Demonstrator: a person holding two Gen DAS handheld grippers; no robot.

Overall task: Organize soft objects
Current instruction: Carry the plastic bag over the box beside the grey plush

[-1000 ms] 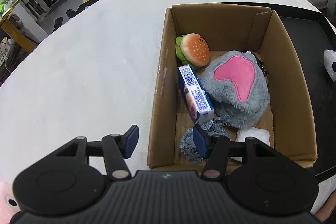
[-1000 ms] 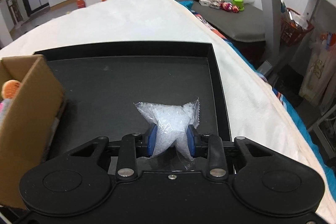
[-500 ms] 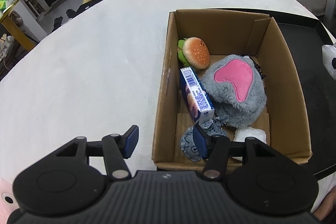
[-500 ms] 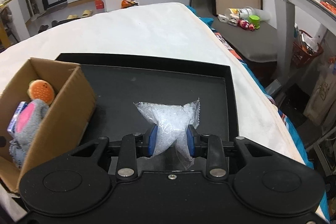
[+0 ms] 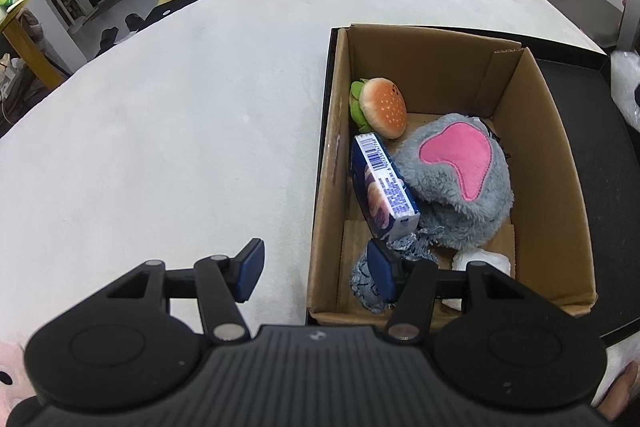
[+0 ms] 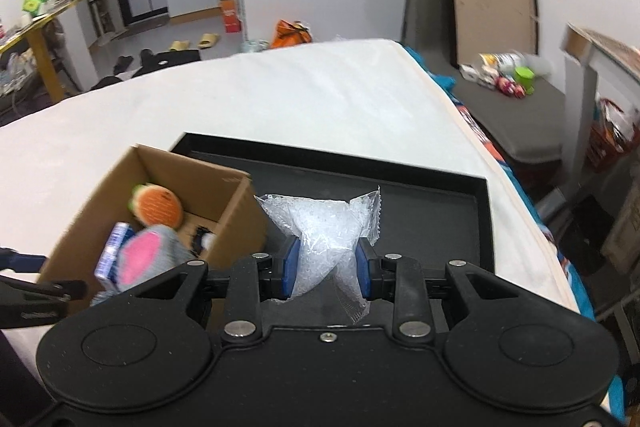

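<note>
A cardboard box (image 5: 560, 163) stands in a black tray (image 6: 440, 211) on the white bed. It holds a burger plush (image 5: 382, 107), a grey and pink plush (image 5: 460, 171), a blue carton (image 5: 384, 187), a denim piece (image 5: 366, 279) and a white wad (image 5: 484, 261). My left gripper (image 5: 316, 271) is open and empty, straddling the box's near left wall. My right gripper (image 6: 326, 263) is shut on a clear bag of white filling (image 6: 324, 227), held above the tray just right of the box (image 6: 168, 183). The bag's edge shows in the left wrist view (image 5: 626, 87).
The white bed cover (image 5: 160, 147) spreads left of the box. A pink plush (image 5: 8, 375) peeks at the lower left corner. The bed's right edge (image 6: 520, 203) drops off beside the tray. Floor clutter and furniture lie beyond the bed.
My right gripper has lifted the bag and carried it left toward the box, which now fills more of its view. My left gripper has drawn back slightly and stays open.
</note>
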